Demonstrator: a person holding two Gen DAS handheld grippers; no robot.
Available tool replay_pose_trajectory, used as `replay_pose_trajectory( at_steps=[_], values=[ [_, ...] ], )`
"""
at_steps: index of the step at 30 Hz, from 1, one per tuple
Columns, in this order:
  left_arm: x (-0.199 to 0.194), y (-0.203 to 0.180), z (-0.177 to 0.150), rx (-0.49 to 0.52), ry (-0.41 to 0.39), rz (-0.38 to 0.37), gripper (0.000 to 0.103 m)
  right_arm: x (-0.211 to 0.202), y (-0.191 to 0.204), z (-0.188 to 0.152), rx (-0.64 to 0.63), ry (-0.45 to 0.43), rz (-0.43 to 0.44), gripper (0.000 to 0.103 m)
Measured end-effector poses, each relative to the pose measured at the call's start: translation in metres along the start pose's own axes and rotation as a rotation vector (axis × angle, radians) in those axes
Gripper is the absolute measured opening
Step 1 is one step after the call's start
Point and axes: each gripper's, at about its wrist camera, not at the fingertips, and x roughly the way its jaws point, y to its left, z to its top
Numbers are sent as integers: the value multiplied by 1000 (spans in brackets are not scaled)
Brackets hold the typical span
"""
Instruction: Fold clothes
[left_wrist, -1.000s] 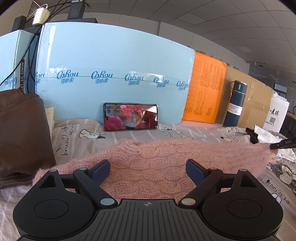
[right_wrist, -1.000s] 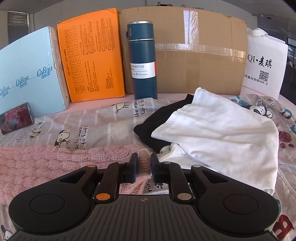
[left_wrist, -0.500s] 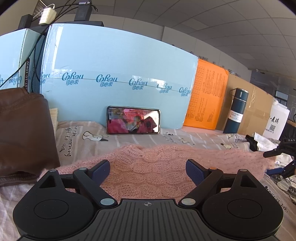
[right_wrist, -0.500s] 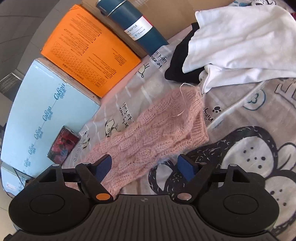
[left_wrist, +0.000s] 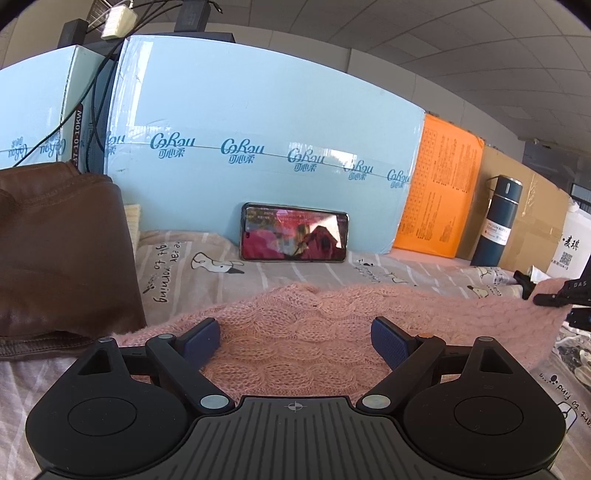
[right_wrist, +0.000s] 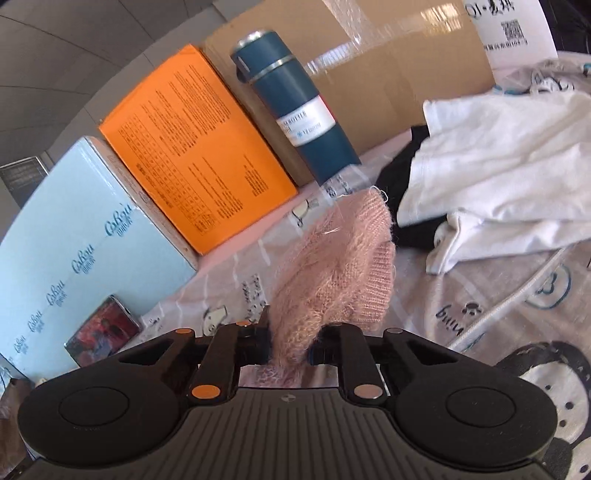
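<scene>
Right tongs pinching one end of the fuzzy pink cable-knit sweater (right_wrist: 332, 266), left ones just waiting

The right gripper (right_wrist: 290, 341) has just clamped onto the knit, probably to lift that end for a fold. The left gripper (left_wrist: 295, 339) hangs wide open over the sweater's middle on the printed bedsheet (left_wrist: 258, 273), gripping nothing.

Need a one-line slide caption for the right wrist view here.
Right gripper, jaws just closed, pinches the pink knit sweater's end above the printed bedsheet, white clothes beyond.

Phone (left_wrist: 294, 238) propped against pale-blue box (left_wrist: 258, 147), flask (right_wrist: 295, 107) beside orange box (right_wrist: 199, 147)
</scene>
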Motion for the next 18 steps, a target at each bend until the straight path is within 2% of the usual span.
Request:
replay_pose_trajectory(
  at_steps=[4,7,9,11,14,18],
  values=[
    [-7,-3,1,11,-52,-36,91,-33,14,11,-54,-142,21,13],
    [-10,-6,2,31,-73,-37,92,-47,22,18,-164,-248,-64,13],
    [-6,-7,1,47,-39,-4,93,-43,27,18,-244,-252,-140,13],
    [-1,-8,0,63,-1,31,95,-38,31,14,-306,-226,-164,13],
    [9,-6,-1,54,64,68,96,-37,49,-4,-447,-233,-144,14],
    [8,0,-2,22,63,74,96,-36,77,-29,-634,-206,-54,14]
  ],
)
